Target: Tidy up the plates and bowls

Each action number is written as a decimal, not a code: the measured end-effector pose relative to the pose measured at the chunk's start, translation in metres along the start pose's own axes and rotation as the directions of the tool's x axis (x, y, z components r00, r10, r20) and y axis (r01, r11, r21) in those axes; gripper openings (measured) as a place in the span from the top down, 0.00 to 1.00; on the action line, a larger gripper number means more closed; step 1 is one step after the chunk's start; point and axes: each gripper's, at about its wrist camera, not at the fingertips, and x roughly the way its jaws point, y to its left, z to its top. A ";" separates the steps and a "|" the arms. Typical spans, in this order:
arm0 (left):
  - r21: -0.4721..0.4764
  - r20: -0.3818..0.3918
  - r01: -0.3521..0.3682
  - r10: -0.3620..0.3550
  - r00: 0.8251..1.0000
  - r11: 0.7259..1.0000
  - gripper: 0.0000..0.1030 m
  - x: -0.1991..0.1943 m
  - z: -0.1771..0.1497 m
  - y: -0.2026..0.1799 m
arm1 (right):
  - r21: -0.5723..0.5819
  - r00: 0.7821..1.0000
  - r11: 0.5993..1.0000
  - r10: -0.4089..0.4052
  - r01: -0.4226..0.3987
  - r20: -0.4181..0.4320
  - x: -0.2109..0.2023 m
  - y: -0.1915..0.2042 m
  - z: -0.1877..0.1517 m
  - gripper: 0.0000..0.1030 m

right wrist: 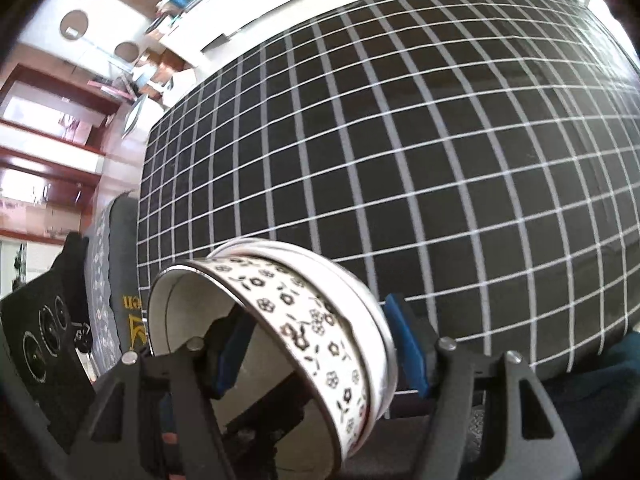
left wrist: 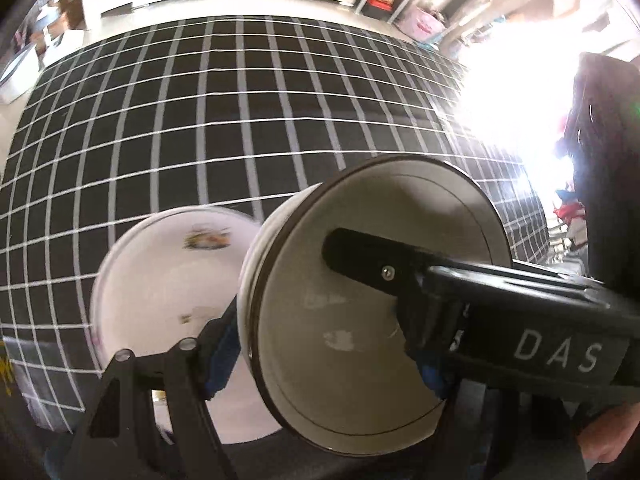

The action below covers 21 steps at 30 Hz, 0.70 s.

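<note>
Both grippers hold one bowl stack above the checked cloth (left wrist: 240,100). Left gripper (left wrist: 320,344): its fingers are clenched across the stack, the blue pad (left wrist: 220,356) against the outer wall and the other finger (left wrist: 384,268) inside the upper bowl (left wrist: 340,320), whose opening faces the camera. Right gripper (right wrist: 320,352): fingers likewise clamped on the stack, one pad (right wrist: 230,352) inside the flowered bowl (right wrist: 316,332), the other pad (right wrist: 404,340) outside the rim of the nested white bowl (right wrist: 360,288). A plate (left wrist: 160,280) lies on the cloth, just behind the stack.
</note>
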 end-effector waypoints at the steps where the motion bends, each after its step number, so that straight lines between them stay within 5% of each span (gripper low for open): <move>1: -0.017 -0.001 -0.004 0.004 1.000 1.000 0.30 -0.001 -0.006 0.012 | -0.007 1.000 1.000 0.000 0.000 -0.010 0.006 0.006 -0.001 0.33; 10: -0.103 -0.014 -0.034 0.033 0.999 0.994 0.30 -0.009 -0.029 0.076 | -0.062 0.997 0.998 -0.011 0.006 -0.081 0.044 0.043 -0.008 0.34; 21: -0.117 -0.020 -0.039 0.037 0.999 0.992 0.30 0.013 -0.031 0.074 | -0.079 0.993 0.996 -0.049 0.041 -0.103 0.060 0.046 -0.007 0.35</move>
